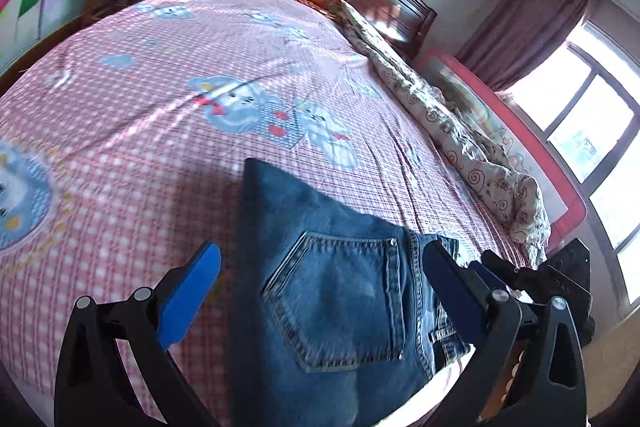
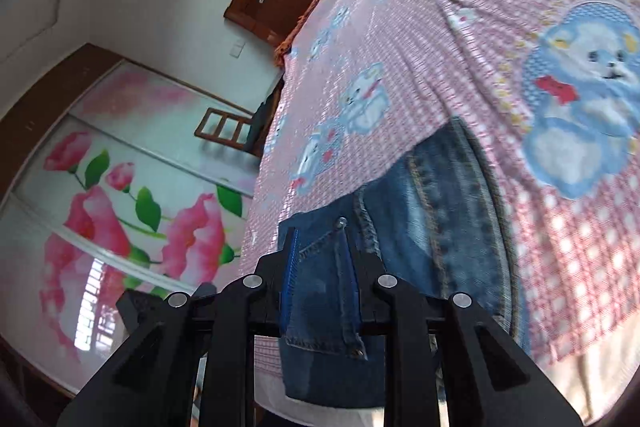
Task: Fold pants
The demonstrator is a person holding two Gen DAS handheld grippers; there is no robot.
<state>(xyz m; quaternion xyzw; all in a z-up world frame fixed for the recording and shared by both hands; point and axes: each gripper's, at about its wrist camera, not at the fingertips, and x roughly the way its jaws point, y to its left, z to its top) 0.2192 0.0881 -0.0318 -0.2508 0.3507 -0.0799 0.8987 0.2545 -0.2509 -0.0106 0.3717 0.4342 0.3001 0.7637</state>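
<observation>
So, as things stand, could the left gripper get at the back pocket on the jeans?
Probably yes. The left gripper is open, and the back pocket lies face up between its fingers with nothing over it. The right gripper sits at the jeans' far edge, clear of the pocket.

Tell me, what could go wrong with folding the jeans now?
1. The right gripper has its jaws narrow around a bit of the jeans by the back pocket; whether it really pinches is hard to tell, so the denim might slip out.
2. The left gripper is open and holds nothing, so one side could sag.
3. The jeans lie at the edge of the bed, and part hangs over; they might slide off.
</observation>
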